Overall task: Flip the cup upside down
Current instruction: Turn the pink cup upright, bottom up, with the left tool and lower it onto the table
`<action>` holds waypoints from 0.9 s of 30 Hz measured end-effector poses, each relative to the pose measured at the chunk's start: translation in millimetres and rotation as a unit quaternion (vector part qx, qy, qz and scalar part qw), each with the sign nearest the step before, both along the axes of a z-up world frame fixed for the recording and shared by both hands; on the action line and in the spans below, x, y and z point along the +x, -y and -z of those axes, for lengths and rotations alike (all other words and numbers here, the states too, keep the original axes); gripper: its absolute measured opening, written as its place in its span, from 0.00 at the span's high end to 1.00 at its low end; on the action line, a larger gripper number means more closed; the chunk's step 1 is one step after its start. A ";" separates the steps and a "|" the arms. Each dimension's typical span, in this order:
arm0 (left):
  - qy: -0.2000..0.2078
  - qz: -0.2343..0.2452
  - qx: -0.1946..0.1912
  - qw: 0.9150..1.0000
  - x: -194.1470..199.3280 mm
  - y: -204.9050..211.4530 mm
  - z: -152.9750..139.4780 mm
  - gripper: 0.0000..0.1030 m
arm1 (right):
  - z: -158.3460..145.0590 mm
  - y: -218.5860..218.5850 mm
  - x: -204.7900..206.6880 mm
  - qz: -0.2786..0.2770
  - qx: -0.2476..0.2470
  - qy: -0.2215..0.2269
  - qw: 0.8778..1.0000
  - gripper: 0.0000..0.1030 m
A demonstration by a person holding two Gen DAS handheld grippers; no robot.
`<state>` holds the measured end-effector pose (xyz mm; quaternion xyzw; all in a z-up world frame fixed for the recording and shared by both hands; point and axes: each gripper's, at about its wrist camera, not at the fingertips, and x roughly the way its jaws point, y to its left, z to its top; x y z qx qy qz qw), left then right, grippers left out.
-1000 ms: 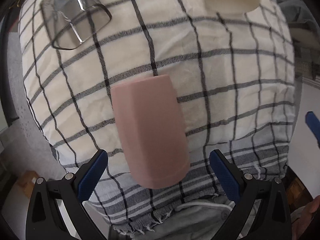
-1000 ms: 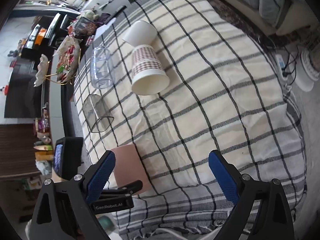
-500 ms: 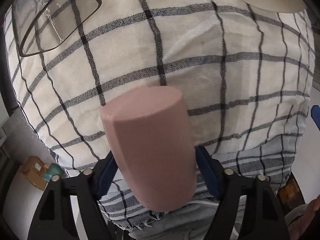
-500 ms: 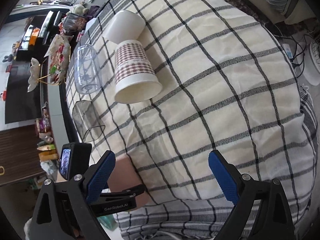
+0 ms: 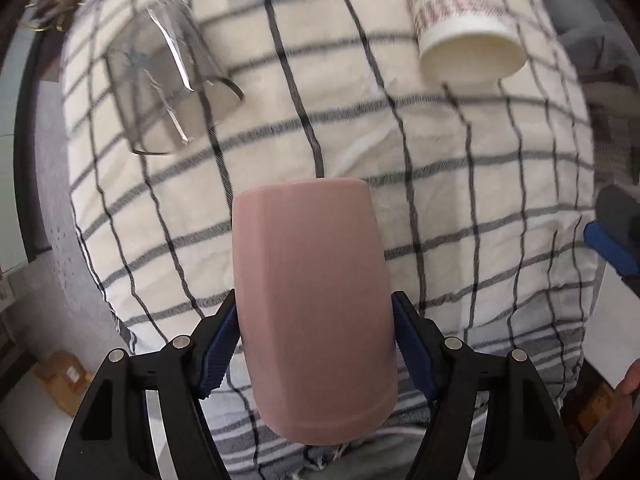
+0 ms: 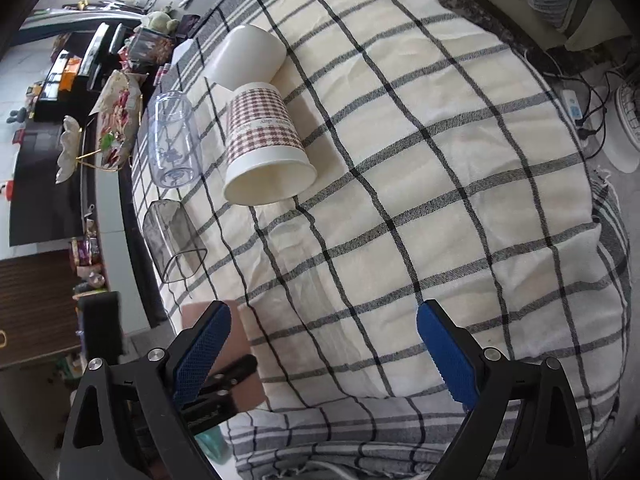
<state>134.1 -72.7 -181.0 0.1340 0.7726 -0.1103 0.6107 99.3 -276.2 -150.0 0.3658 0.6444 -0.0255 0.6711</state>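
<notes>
A pink cup (image 5: 316, 308) fills the middle of the left wrist view. My left gripper (image 5: 316, 344) is shut on it, one blue pad on each side, near the cup's near end, above the checked cloth. Its mouth is hidden from me. In the right wrist view a part of the pink cup (image 6: 240, 344) shows at the lower left, with the left gripper's black arm across it. My right gripper (image 6: 320, 356) is open and empty above the near edge of the cloth.
A checked cloth (image 6: 440, 200) covers the table. On it lie a checked paper cup (image 6: 264, 148), a white cup (image 6: 248, 56), a clear plastic cup (image 6: 172, 140) and a dark clear cup (image 6: 172, 248). Shelves with clutter stand at the left, cables at the right.
My left gripper closed on the pink cup and now holds it off the cloth, pulled back a little. The right gripper stayed open and shifted slightly.
</notes>
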 end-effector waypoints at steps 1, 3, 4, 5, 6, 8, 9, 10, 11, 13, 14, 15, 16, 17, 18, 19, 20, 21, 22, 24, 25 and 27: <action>0.011 -0.010 -0.008 1.000 -2.7 -4.0 -2.1 0.31 | -1.8 -0.6 -1.4 -0.001 -0.002 0.002 1.000 0.08; 0.030 -0.022 -0.020 0.999 -9.8 -12.9 -5.2 0.31 | -4.5 -2.0 -4.7 -0.002 -0.004 0.004 1.000 0.08; 0.051 -0.026 -0.028 0.998 -13.6 -15.4 -10.3 0.31 | -5.9 -3.2 -6.4 -0.003 -0.006 0.005 1.000 0.08; 0.070 -0.026 -0.037 0.997 -22.1 -19.9 -15.1 0.31 | -7.4 -4.2 -8.1 -0.005 -0.005 0.007 1.000 0.08; 0.096 -0.024 -0.046 0.994 -26.9 -23.3 -22.7 0.31 | -8.3 -5.4 -9.5 -0.006 -0.004 0.010 1.000 0.08; 0.161 -0.024 -0.061 0.985 -31.2 -26.3 -35.5 0.31 | -9.3 -6.5 -13.3 -0.005 0.000 0.015 1.000 0.08; 0.196 -0.026 -0.073 0.978 -32.7 -27.4 -42.2 0.31 | -9.4 -6.0 -15.9 -0.002 0.003 0.019 1.000 0.08; 0.239 -0.024 -0.068 0.968 -36.5 -29.1 -45.6 0.31 | -9.2 -5.7 -18.3 0.000 0.005 0.022 1.000 0.08; 0.279 -0.034 -0.076 0.957 -37.5 -34.9 -47.8 0.31 | -8.8 -5.5 -20.6 0.002 0.005 0.025 1.000 0.08; 0.341 -0.053 -0.089 0.934 -33.1 -31.5 -52.5 0.31 | -6.3 -4.8 -25.4 0.006 0.003 0.029 1.000 0.08; 0.368 -0.062 -0.097 0.923 -35.5 -30.4 -52.8 0.31 | -4.9 -4.7 -27.5 0.008 0.004 0.029 1.000 0.08; 0.405 -0.070 -0.113 0.905 -42.5 -31.9 -52.5 0.31 | -2.4 -3.8 -30.5 0.013 0.006 0.030 0.999 0.08; 0.436 -0.072 -0.118 0.889 -44.8 -34.5 -54.8 0.31 | 0.1 -3.3 -33.5 0.015 0.005 0.028 0.999 0.08; 0.474 -0.072 -0.119 0.870 -50.8 -28.7 -55.4 0.31 | 2.2 -3.1 -36.4 0.018 0.003 0.027 0.999 0.08; 0.500 -0.071 -0.123 0.854 -56.1 -27.3 -56.3 0.31 | 3.6 -2.4 -39.0 0.020 0.003 0.026 0.999 0.08; 0.519 -0.070 -0.128 0.842 -57.9 -24.2 -57.2 0.31 | 5.6 -1.6 -42.6 0.022 0.003 0.025 0.999 0.08; 0.530 -0.070 -0.131 0.835 -58.9 -21.8 -55.9 0.30 | 6.9 -1.3 -45.3 0.025 0.004 0.023 0.999 0.08; 0.535 -0.075 -0.140 0.830 -61.0 -21.0 -53.5 0.30 | 8.7 -0.2 -49.0 0.028 0.005 0.022 0.999 0.08; 0.539 -0.077 -0.142 0.827 -64.2 -21.8 -50.4 0.31 | 9.3 1.3 -50.9 0.029 0.005 0.022 0.999 0.08; 0.564 -0.073 -0.133 0.812 -73.7 -16.5 -42.8 0.30 | 11.3 6.4 -57.0 0.038 -0.001 0.026 0.999 0.08; 0.578 -0.067 -0.123 0.804 -78.4 -14.0 -38.1 0.30 | 12.2 7.9 -58.6 0.042 -0.005 0.030 0.999 0.08; 0.585 -0.056 -0.113 0.801 -79.3 -7.5 -31.0 0.30 | 16.9 10.3 -61.8 0.046 -0.020 0.039 0.998 0.08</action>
